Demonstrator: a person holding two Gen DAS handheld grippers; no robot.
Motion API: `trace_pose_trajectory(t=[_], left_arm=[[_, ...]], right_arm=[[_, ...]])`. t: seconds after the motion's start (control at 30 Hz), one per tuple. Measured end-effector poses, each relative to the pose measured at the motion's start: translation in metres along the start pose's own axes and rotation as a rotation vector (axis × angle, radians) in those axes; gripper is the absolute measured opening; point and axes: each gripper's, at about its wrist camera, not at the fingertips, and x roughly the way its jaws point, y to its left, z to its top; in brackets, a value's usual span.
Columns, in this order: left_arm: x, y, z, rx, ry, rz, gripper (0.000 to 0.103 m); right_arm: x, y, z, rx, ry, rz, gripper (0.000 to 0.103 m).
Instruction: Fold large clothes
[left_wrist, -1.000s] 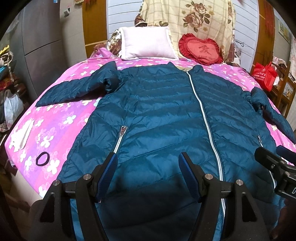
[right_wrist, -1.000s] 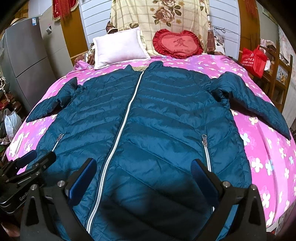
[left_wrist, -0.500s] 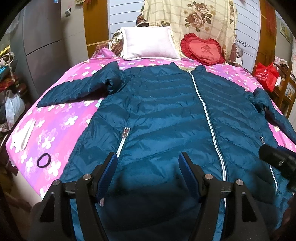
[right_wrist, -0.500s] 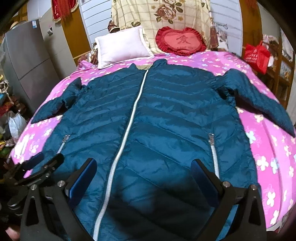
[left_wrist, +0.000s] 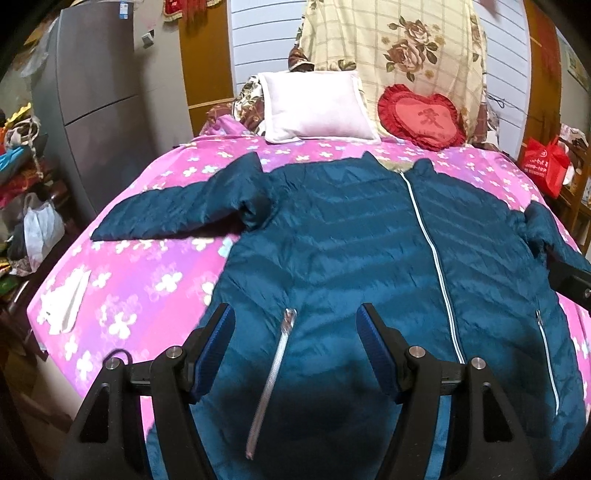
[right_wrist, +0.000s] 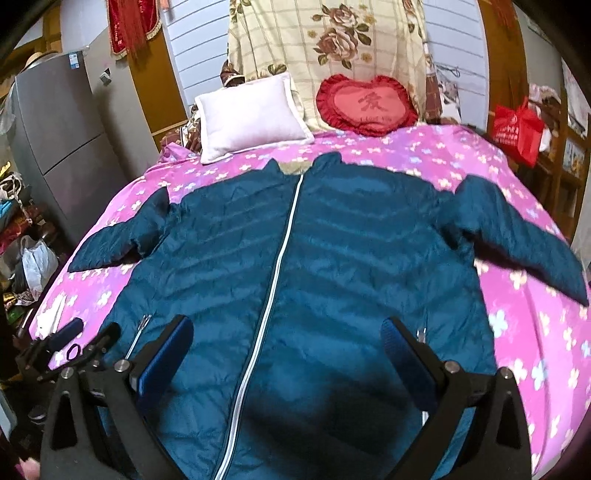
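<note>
A bed with a pink sheet printed in white flowers fills most of both views. Spread flat on it, front up, lies the dark teal quilted jacket, zipped shut, collar toward the top of the frame and hem toward the bottom. It takes up the centre and lower half of each picture. One sleeve reaches out to the left edge of the bed, the other sleeve slants down to the right.

In the upper left stands a grey refrigerator. Against the wall at the upper centre hangs a cream blanket with roses; below it, at the head of the bed, a white pillow sits beside a red heart-shaped cushion. A red bag hangs at the right edge.

At the bottom of each wrist view the grippers hang above the jacket's lower part, not touching it. The left gripper has its blue-padded fingers spread fairly wide, nothing between them, a pocket zipper visible in the gap. The right gripper stands wider, also empty, the white front zipper running up between its fingers.

A black hair tie lies on the sheet at the lower left.
</note>
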Motion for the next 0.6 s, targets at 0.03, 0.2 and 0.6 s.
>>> trace_pose_trajectory(t=[0.03, 0.2, 0.6], left_arm=[[0.001, 0.002, 0.004, -0.001, -0.003, 0.003, 0.045], [0.008, 0.010, 0.021, -0.001, -0.019, 0.016, 0.045], [0.043, 0.024, 0.054, -0.016, -0.041, 0.036, 0.045]], right_arm=[[0.001, 0.001, 0.004, -0.006, -0.004, -0.006, 0.103], [0.004, -0.002, 0.021, -0.018, -0.019, -0.020, 0.103], [0.046, -0.008, 0.052, -0.017, -0.037, -0.037, 0.103]])
